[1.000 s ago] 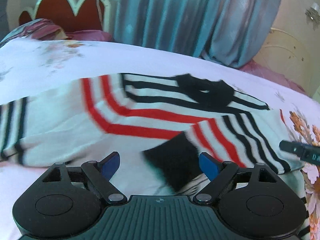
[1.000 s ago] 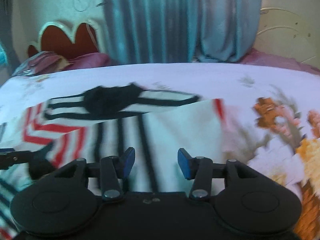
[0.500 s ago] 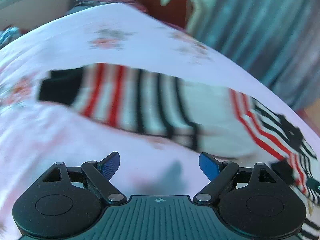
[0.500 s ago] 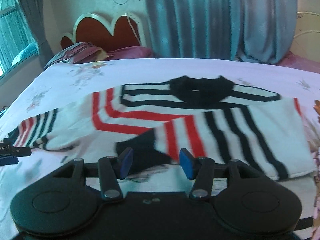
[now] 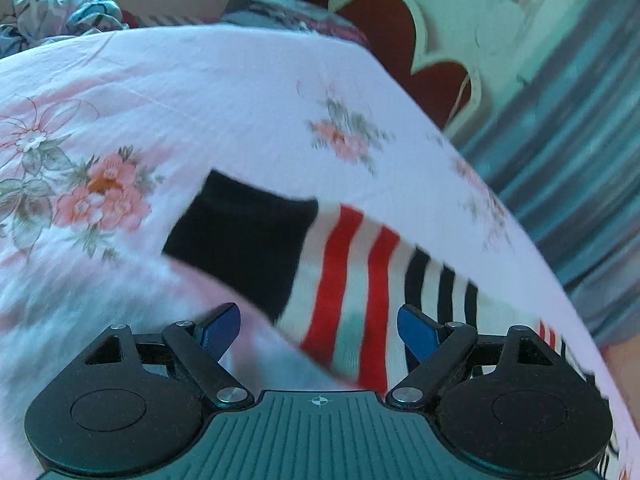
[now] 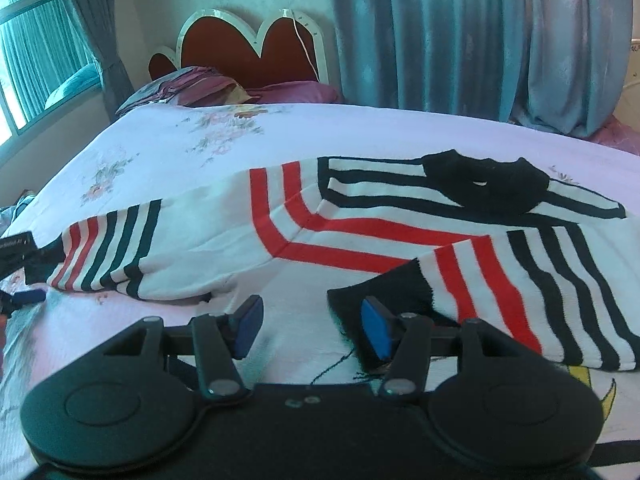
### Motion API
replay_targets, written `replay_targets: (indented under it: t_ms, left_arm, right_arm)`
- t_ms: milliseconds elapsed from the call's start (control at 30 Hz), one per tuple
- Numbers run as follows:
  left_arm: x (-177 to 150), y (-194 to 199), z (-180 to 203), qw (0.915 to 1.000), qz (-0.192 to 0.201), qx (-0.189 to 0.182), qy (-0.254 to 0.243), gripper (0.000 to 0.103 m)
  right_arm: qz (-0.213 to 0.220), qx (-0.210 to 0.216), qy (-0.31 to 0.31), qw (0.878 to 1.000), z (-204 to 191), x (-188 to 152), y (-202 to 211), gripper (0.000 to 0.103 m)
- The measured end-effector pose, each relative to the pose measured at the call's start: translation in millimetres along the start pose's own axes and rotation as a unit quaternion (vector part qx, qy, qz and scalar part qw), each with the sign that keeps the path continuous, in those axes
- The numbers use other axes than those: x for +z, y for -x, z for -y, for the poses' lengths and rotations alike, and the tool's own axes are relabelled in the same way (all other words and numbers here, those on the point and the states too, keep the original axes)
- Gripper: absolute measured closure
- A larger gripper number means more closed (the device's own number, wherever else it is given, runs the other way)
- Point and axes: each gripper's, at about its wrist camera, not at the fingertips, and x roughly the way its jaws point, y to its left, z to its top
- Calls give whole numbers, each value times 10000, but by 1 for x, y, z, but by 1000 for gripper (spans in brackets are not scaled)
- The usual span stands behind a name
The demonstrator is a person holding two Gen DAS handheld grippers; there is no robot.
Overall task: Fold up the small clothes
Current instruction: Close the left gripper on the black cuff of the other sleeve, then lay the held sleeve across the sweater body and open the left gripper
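A small white sweater (image 6: 360,236) with red and black stripes and a black collar (image 6: 486,182) lies flat on the bed. Its right sleeve is folded across the body, black cuff (image 6: 380,296) near me. Its left sleeve stretches out to the left, ending in a black cuff (image 5: 240,236). My left gripper (image 5: 318,330) is open and empty, just short of that left sleeve's red stripes (image 5: 352,280). It also shows at the left edge of the right wrist view (image 6: 16,254). My right gripper (image 6: 310,326) is open and empty, its right finger beside the folded cuff.
The bed has a pink floral sheet (image 5: 160,100). A red scalloped headboard (image 6: 256,48) and pillows (image 6: 192,88) stand at the far end. Blue curtains (image 6: 460,40) hang behind. A window (image 6: 32,52) is at left. Crumpled clothes (image 5: 56,12) lie beyond the bed's edge.
My left gripper has swung left from the sweater's middle to the outstretched left sleeve's cuff. My right gripper has moved left and back, from the sweater's right side to the folded cuff.
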Motion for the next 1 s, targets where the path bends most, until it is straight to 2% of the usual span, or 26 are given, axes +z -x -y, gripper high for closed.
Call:
replay_targets:
  t_ms: [33,67,100,133,167,267,367,467,567,700,867,1000]
  left_arm:
    - [1,-3,2,9999,70,64,-66,37]
    - [2,-7,4,9998,115,96,-132,45]
    - [4,-11,4,9997,138,134,-124,60]
    - [6,-14,1,9997,173,167,-66,79]
    - [8,-16,0,9997,144,196,-15,88]
    - [10,-18,-2,9997,168,141,74,96]
    - [9,-4,16,9990,361,-23,-270,98]
    - [10,16,55,9942,574,-482,-774,98]
    - [3,36,116,9784,791,-1095,-1563,98]
    - [-23,47,204,9500,598,-2018,-2305,98]
    - [-95,31,301,9099,-152,-2812,-3045,98]
    - [-167,14,354,8713,-870,-3048,-3746,98]
  right_arm:
    - [-1,-15,-6,10000,0,0,-1,49]
    - [-5,-37,-5,10000,0,0,-1,49]
    - [-6,-69,-20,10000,2,0,-2,49]
    - [-4,-89,-42,10000,3,0,-2,49]
    - [-1,-109,-72,9999,5,0,-3,49]
    - [2,-178,-156,9997,11,-1,-2,49]
    - [1,-233,-218,9995,17,-3,-1,50]
    - [35,-274,-315,9991,25,-3,2,50]
    - [96,-275,-522,9982,37,-2,8,50]
    - [270,-376,-693,9965,55,-2,26,50]
    - [450,-649,-948,9924,95,-10,57,50]
    - [477,-956,-1180,9873,129,-23,75,50]
